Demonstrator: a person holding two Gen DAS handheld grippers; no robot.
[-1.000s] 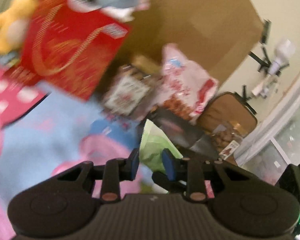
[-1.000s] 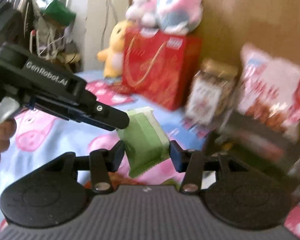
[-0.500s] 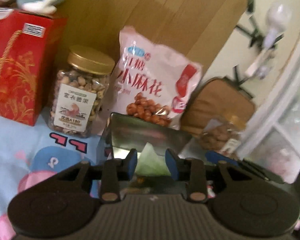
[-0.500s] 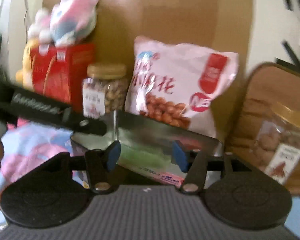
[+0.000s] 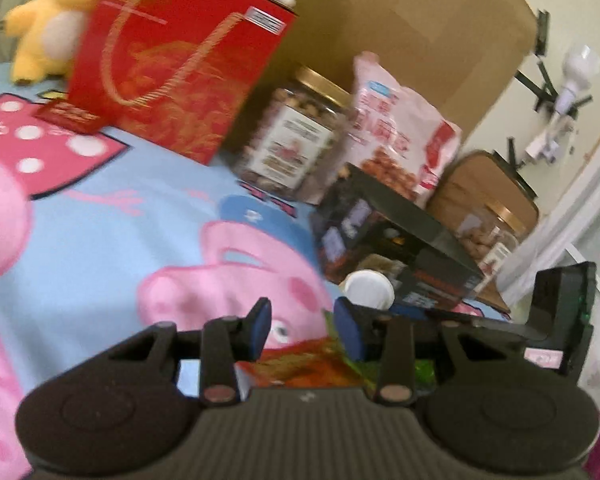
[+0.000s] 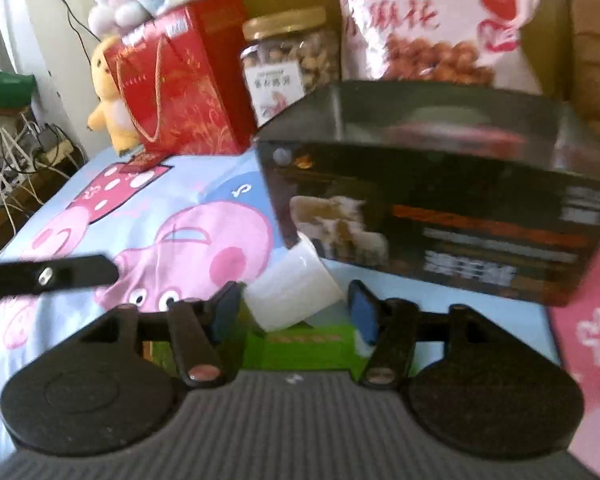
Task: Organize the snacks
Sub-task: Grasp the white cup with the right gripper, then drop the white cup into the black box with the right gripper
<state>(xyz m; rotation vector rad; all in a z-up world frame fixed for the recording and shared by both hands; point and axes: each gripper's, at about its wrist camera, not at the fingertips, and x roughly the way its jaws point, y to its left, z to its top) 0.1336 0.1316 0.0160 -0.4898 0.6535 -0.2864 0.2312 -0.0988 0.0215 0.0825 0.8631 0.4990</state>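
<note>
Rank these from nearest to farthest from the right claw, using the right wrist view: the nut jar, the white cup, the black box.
1. White cup: lying between the right claw fingers.
2. Black box: just beyond, to the right.
3. Nut jar: at the back, gold lid, beside the red gift box.

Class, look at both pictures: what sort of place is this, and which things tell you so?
Probably a bedroom or a child's room at home: a cartoon pig sheet covers the surface, plush toys such as the yellow one sit at the back, and snacks like the nut jar stand among them.
</note>
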